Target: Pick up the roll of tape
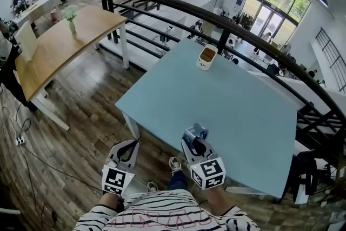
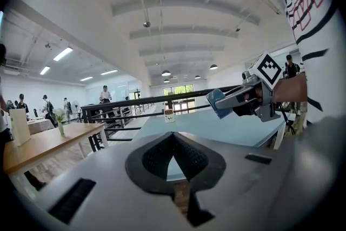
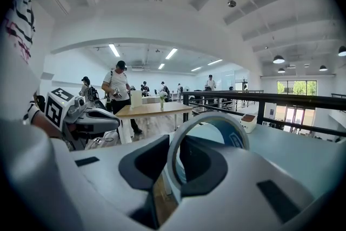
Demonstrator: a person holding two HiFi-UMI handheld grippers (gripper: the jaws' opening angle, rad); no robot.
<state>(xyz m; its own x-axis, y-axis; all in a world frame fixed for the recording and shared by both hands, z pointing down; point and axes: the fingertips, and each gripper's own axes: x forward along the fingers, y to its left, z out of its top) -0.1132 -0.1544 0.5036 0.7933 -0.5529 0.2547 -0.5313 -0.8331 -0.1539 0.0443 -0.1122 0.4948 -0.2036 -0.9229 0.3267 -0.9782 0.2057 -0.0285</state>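
Right gripper (image 1: pixel 195 142), low centre of the head view, has the roll of tape (image 1: pixel 195 131). Jaws are part-way closed with the pads pinching the ring's wall, roll standing on edge and sticking up past the jaw tips. The roll is at the near edge of the light-blue table (image 1: pixel 243 111). In the left gripper view, right of centre, it looks clear of the top, so I judge the lift is under way rather than finished. Left gripper (image 1: pixel 128 144), lower left, is fully closed on nothing and hangs off the table over the floor. To do this well, hold the squeeze constant. A pinch on a thin wall can let the ring pivot, so no wrist roll and no jerks. Raise it straight up and slowly, keeping the ring's plane as it is. Don't clamp harder, since the core could go oval and slip. Leave the left gripper parked where it is. The white box (image 1: pixel 207 57), upper centre, is well apart and not a clearance issue.
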